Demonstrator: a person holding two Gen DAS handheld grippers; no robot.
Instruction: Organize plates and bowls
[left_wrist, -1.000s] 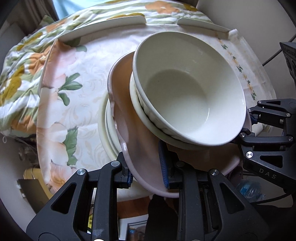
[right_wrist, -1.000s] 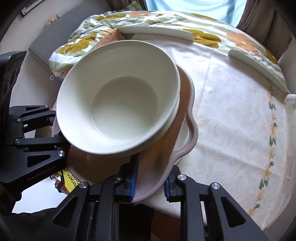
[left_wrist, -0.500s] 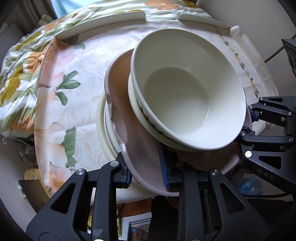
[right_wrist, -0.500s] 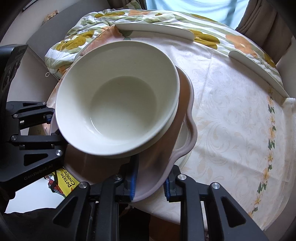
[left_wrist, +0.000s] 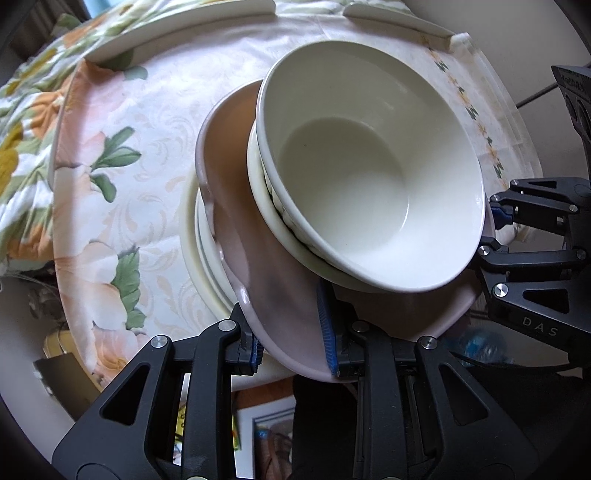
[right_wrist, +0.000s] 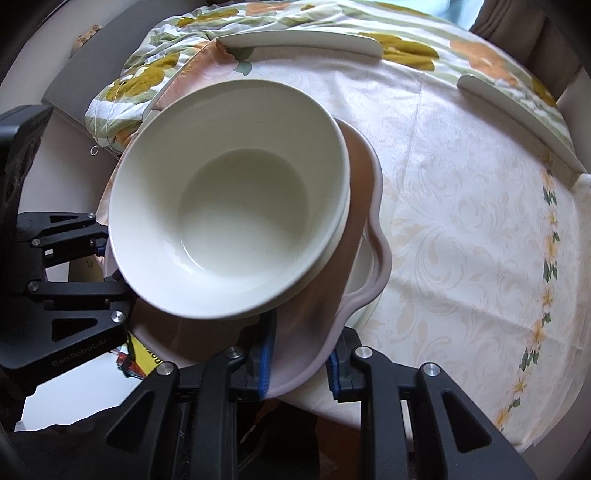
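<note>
A pink wavy-rimmed plate (left_wrist: 258, 280) (right_wrist: 369, 236) carries two stacked cream bowls (left_wrist: 369, 173) (right_wrist: 229, 199). My left gripper (left_wrist: 291, 347) is shut on the plate's near edge. My right gripper (right_wrist: 299, 365) is shut on the opposite edge and also shows at the right of the left wrist view (left_wrist: 495, 232). The left gripper also shows at the left of the right wrist view (right_wrist: 103, 258). The plate hangs tilted just above a stack of cream plates (left_wrist: 199, 254) on the table near its edge.
The round table (right_wrist: 461, 221) has a floral cloth. Two cream curved pieces (right_wrist: 303, 38) (right_wrist: 517, 114) lie at the far side. A folded flowered cloth (left_wrist: 26, 122) lies at the left. The table's edge is close under both grippers.
The plate with the bowls has moved a little forward over the table, above the cream plate stack. Both grippers keep their hold.
</note>
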